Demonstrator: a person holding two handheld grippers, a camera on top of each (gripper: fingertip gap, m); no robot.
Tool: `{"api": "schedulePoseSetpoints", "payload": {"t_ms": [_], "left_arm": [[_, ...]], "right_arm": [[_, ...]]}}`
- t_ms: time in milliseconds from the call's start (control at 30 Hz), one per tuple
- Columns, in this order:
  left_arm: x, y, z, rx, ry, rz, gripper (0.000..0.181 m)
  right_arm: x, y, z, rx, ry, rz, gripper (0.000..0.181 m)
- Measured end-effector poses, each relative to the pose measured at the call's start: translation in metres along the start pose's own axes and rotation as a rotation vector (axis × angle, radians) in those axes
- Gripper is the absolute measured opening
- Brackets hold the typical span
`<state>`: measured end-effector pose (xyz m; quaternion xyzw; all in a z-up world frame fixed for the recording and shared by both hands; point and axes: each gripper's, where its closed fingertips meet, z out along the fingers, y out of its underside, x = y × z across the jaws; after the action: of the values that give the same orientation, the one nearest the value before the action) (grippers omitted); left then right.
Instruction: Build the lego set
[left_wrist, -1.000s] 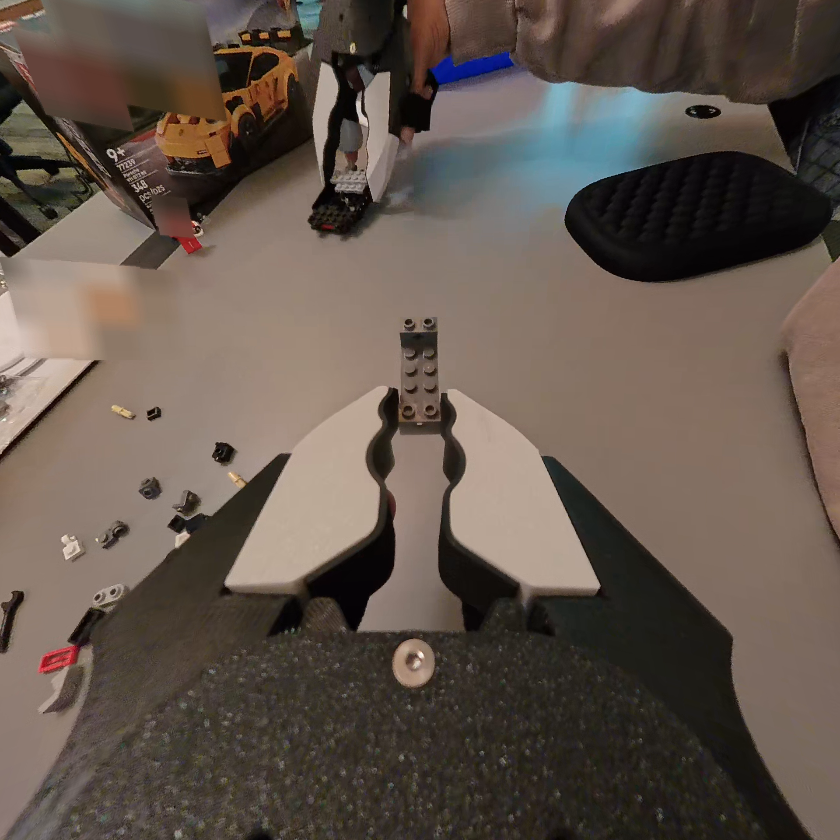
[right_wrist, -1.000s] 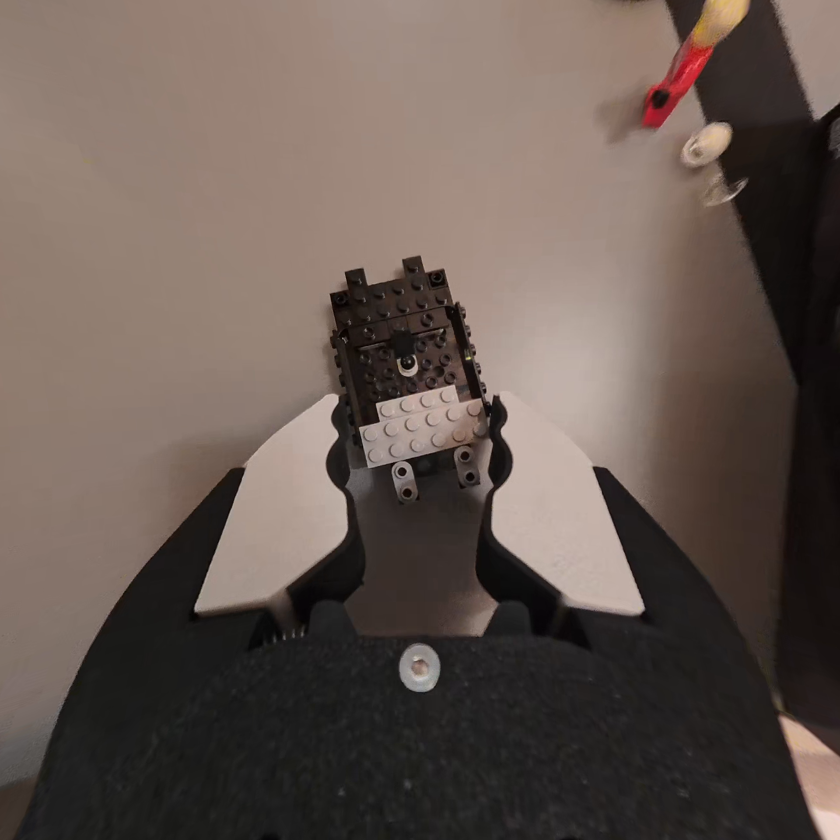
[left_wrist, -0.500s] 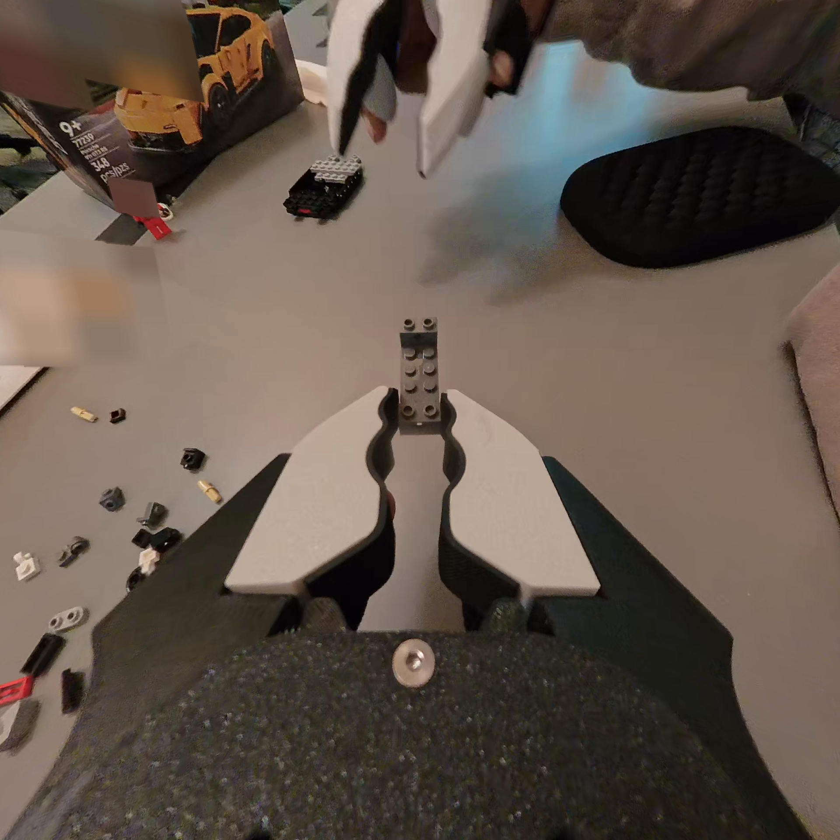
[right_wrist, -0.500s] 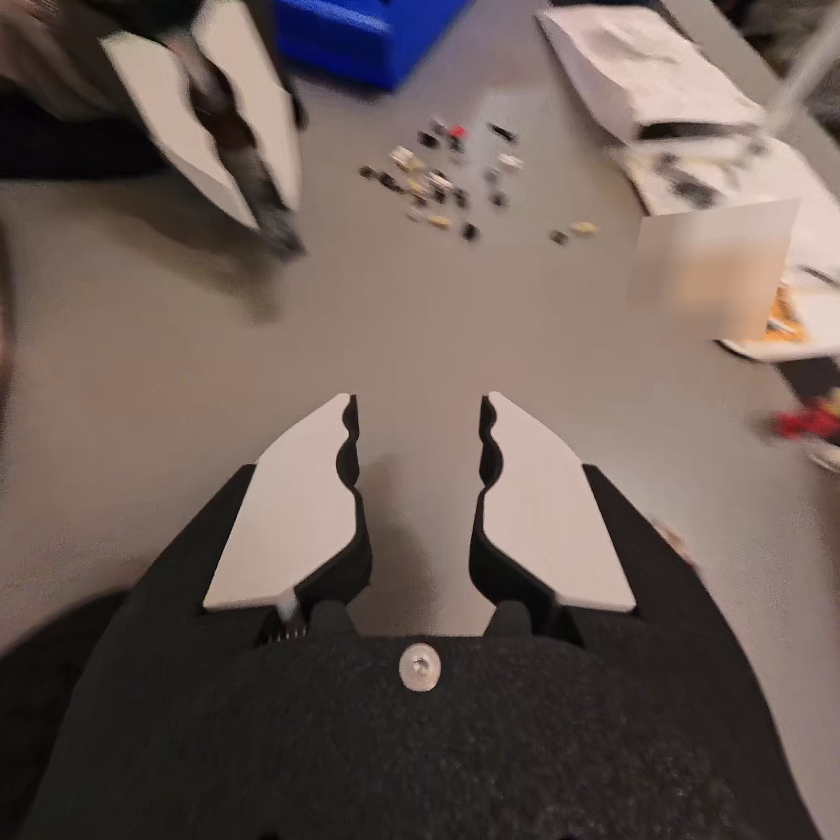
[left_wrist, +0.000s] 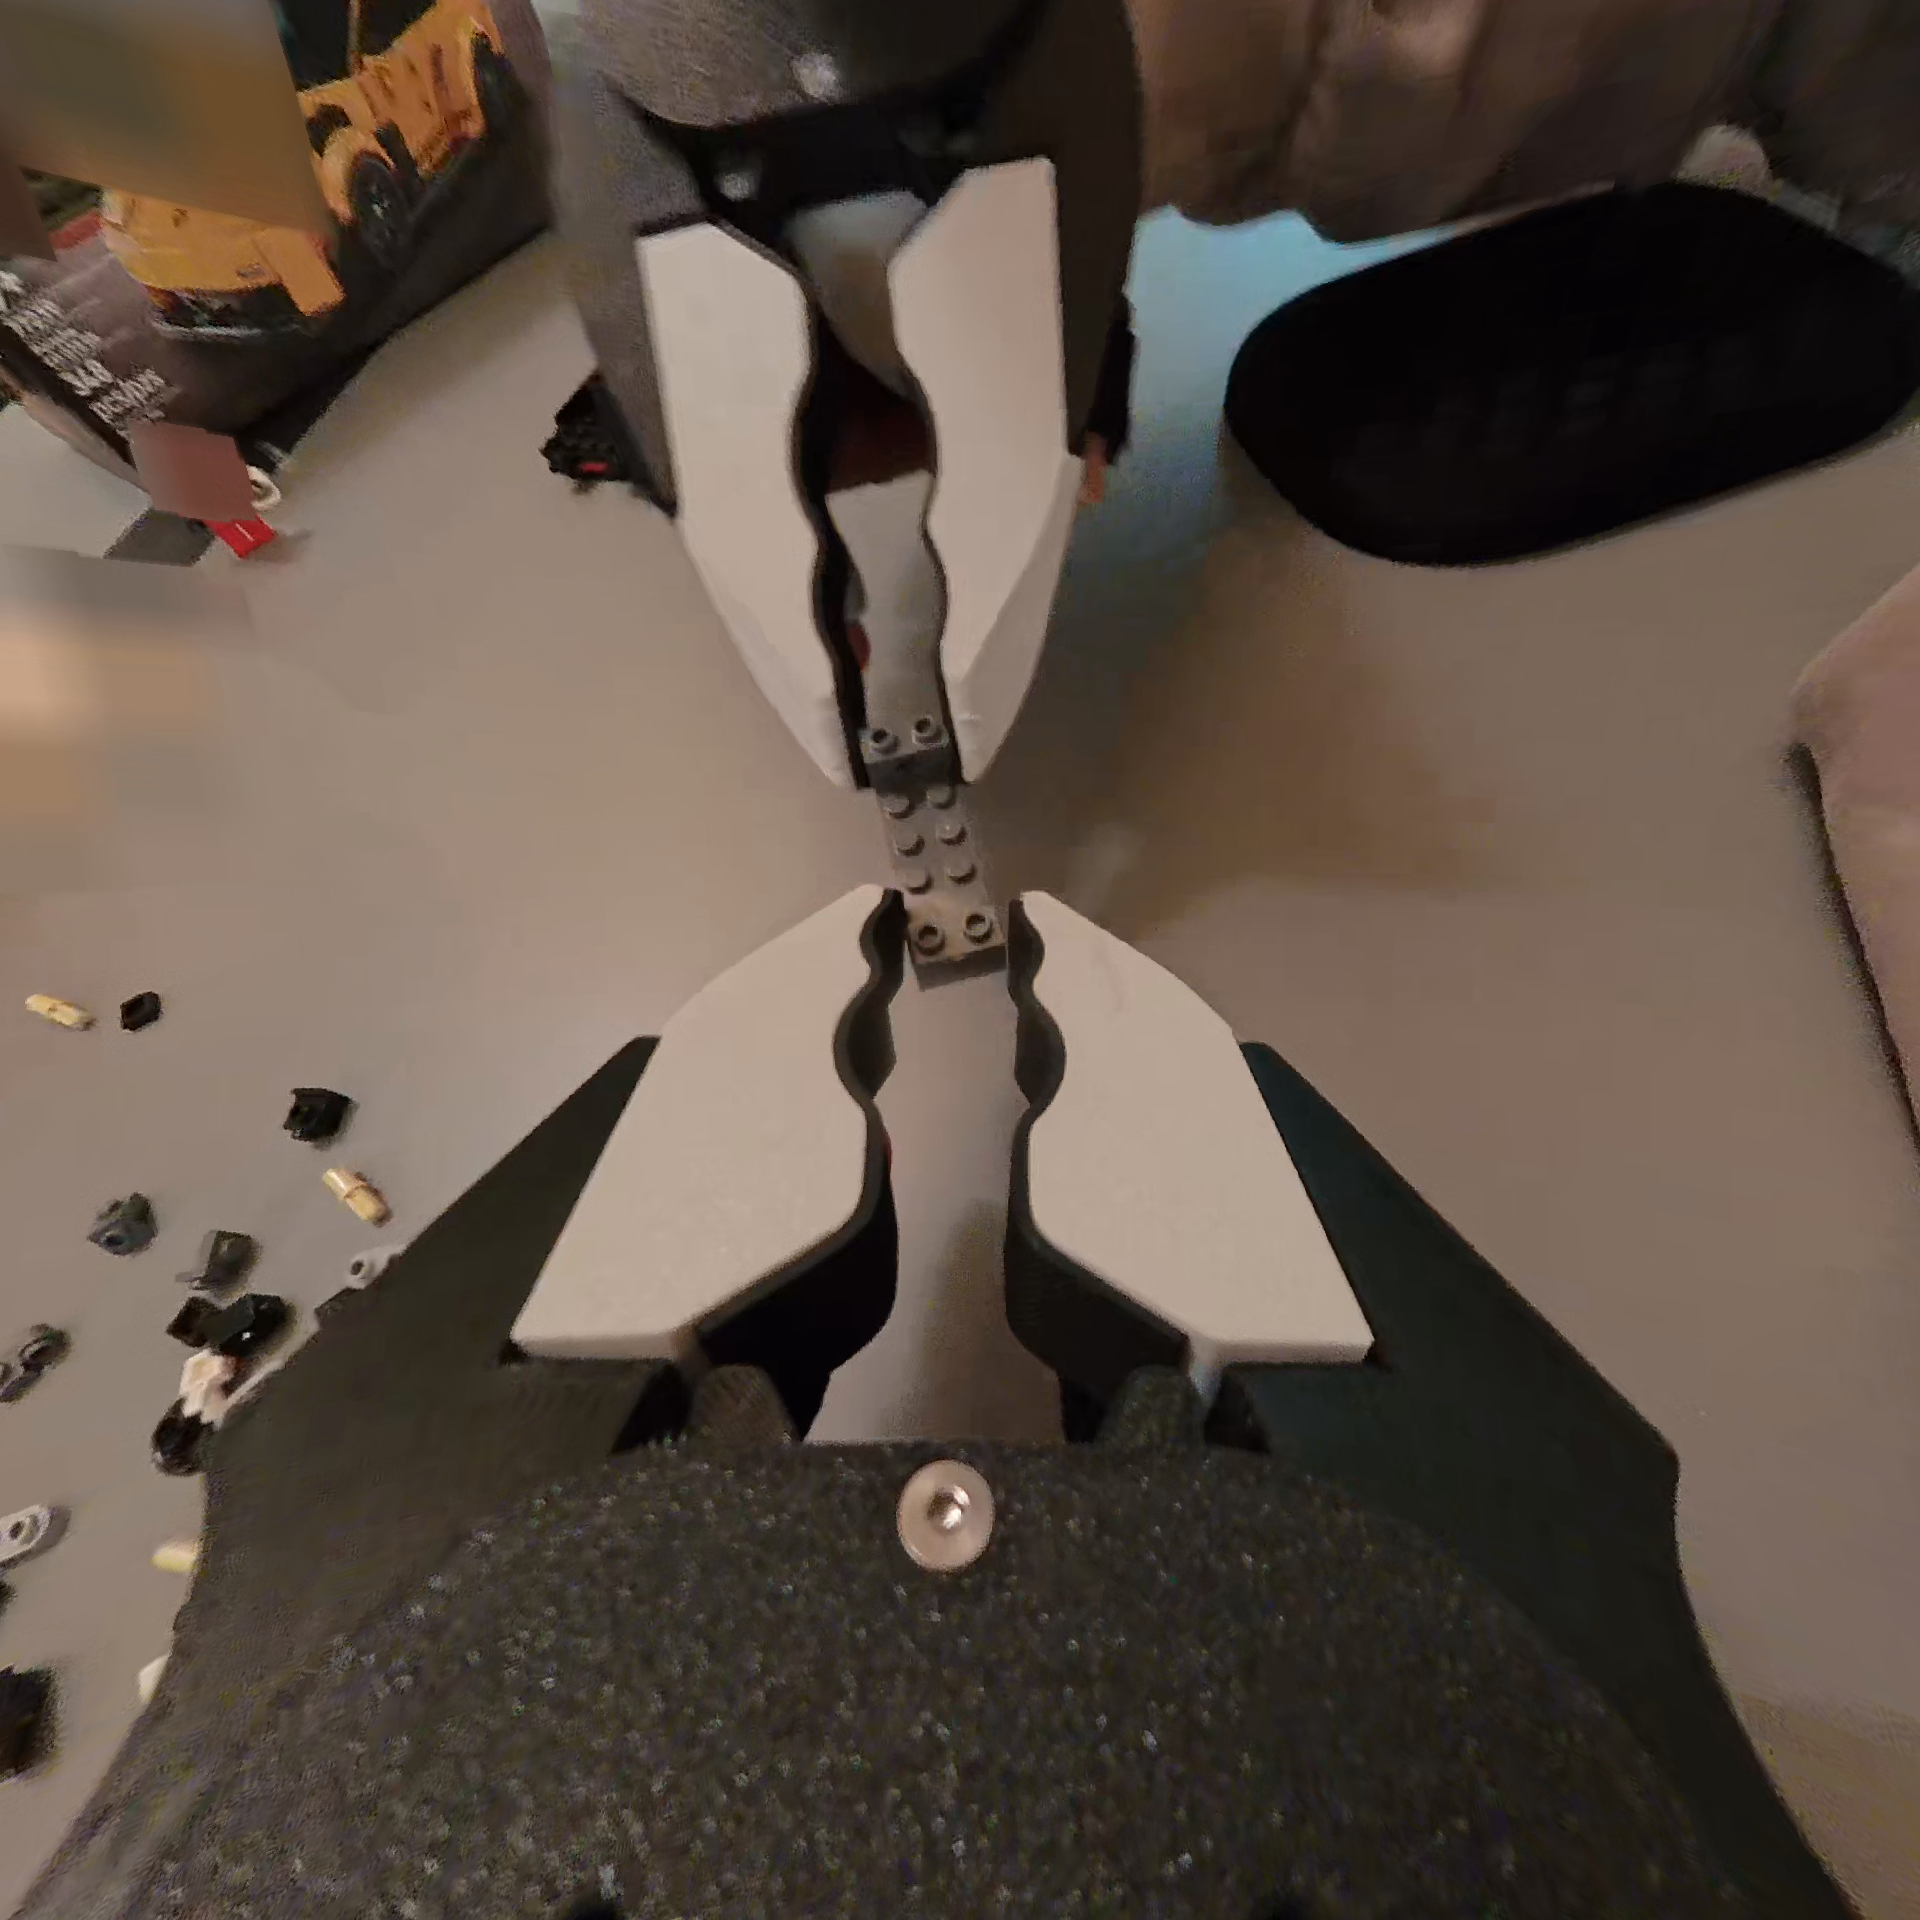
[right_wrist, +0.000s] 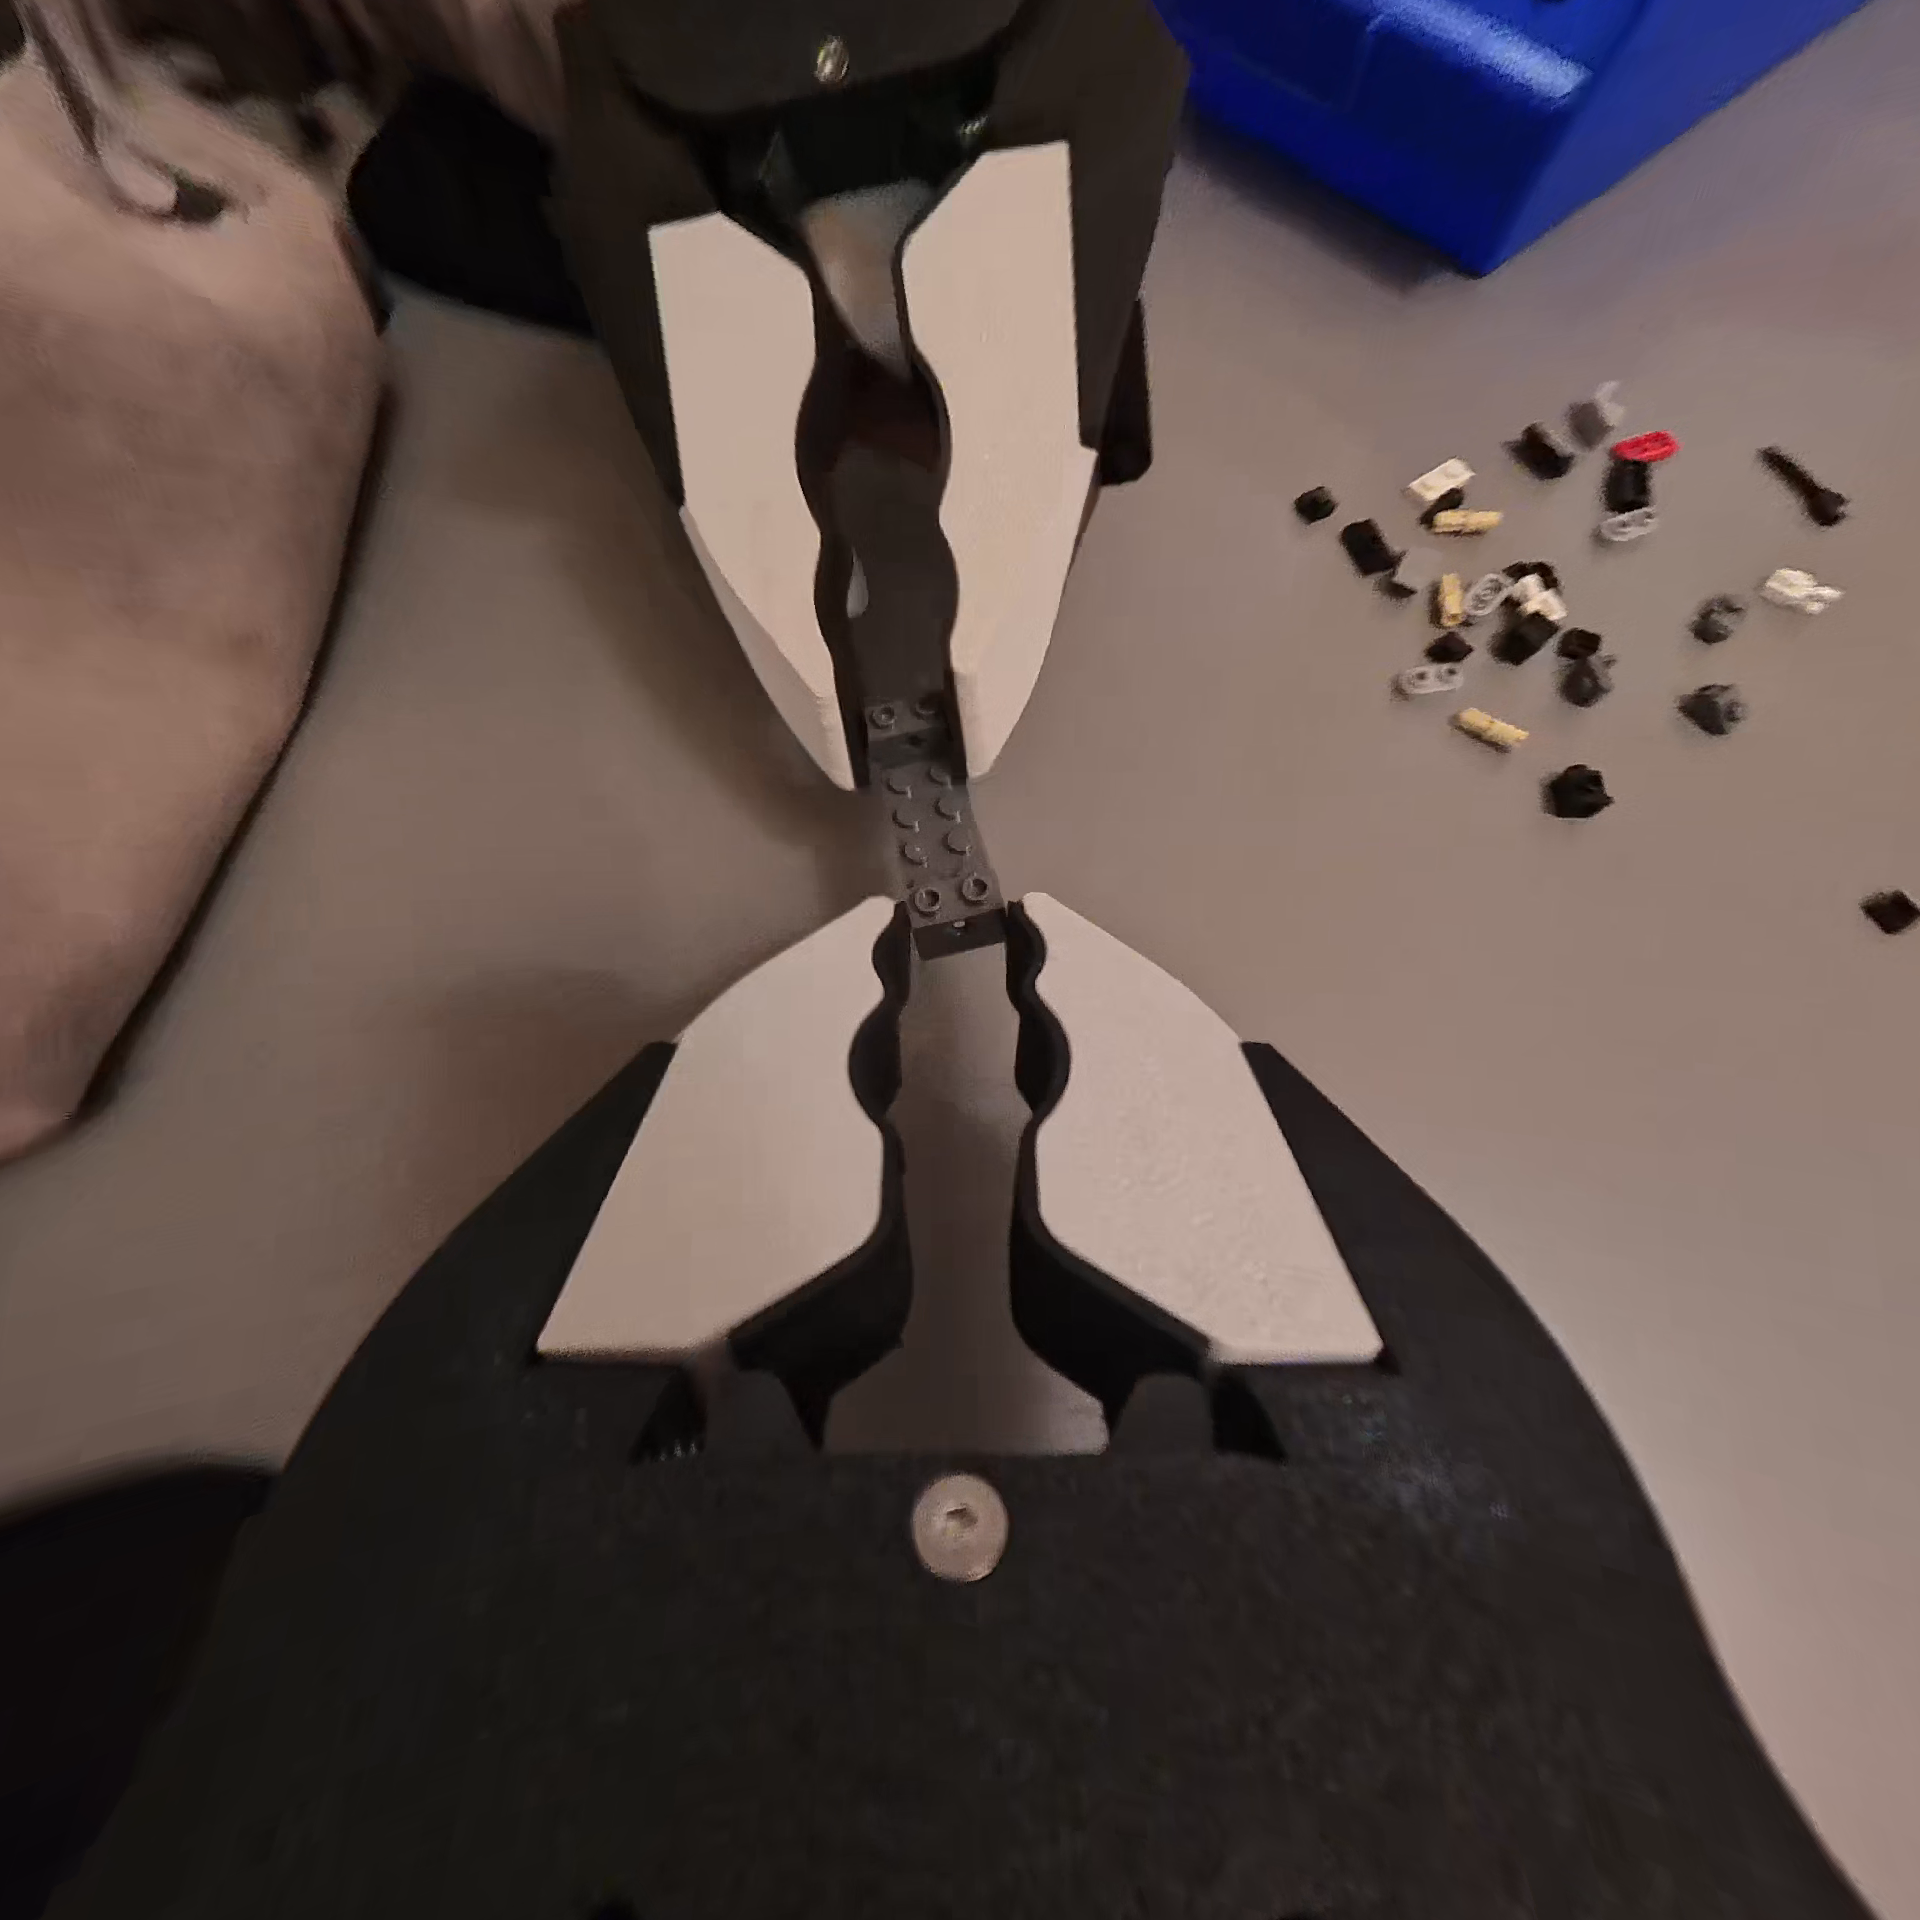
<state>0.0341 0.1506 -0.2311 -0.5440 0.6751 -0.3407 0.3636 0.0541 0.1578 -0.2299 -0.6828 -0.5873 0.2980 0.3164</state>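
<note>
A long dark grey studded Lego piece (left_wrist: 935, 842) hangs above the grey table, held at both ends. My left gripper (left_wrist: 951, 914) is shut on its near end in the left wrist view. My right gripper (left_wrist: 909, 769) faces it from the far side, shut on the other end. In the right wrist view the right gripper (right_wrist: 956, 920) grips the near end of the grey piece (right_wrist: 935, 831) and the left gripper (right_wrist: 909, 769) grips the far end. The black chassis build (left_wrist: 582, 436) lies on the table behind the right gripper, mostly hidden.
A Lego box with a yellow car picture (left_wrist: 312, 208) stands at the far left. A black padded rest (left_wrist: 1579, 374) lies at the far right. Several loose small parts (left_wrist: 229, 1247) lie to the left and show in the right wrist view (right_wrist: 1538, 603). A blue bin (right_wrist: 1507, 104) stands beyond them. My two grippers' fingertips are within a few centimetres of each other.
My right gripper let go of the black chassis build, left it on the table near the box, swung across and closed on the far end of the grey piece. The left gripper kept its hold.
</note>
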Motion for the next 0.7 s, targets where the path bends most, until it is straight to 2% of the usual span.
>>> {"api": "schedulePoseSetpoints", "payload": {"t_ms": [167,300,333,500,567,700], "left_arm": [[0.005,0.013,0.010,-0.075,0.021,-0.014,0.028],[0.009,0.026,0.016,-0.165,0.047,-0.055,0.027],[0.011,0.026,0.017,-0.170,0.059,-0.069,0.023],[0.010,0.024,0.022,-0.162,0.068,-0.109,0.026],[0.008,0.023,0.023,-0.157,0.067,-0.109,0.026],[-0.003,0.015,0.011,-0.110,0.028,-0.128,0.024]], "right_arm": [[0.010,0.018,0.002,-0.070,-0.217,-0.089,0.017],[0.022,0.029,0.014,-0.182,-0.276,-0.153,0.018],[0.027,0.031,0.016,-0.207,-0.274,-0.162,0.015],[0.048,0.029,0.022,-0.224,-0.234,-0.161,0.020],[0.056,0.026,0.021,-0.186,-0.179,-0.152,0.020],[0.056,0.019,0.000,-0.077,-0.074,-0.074,0.026]]}}
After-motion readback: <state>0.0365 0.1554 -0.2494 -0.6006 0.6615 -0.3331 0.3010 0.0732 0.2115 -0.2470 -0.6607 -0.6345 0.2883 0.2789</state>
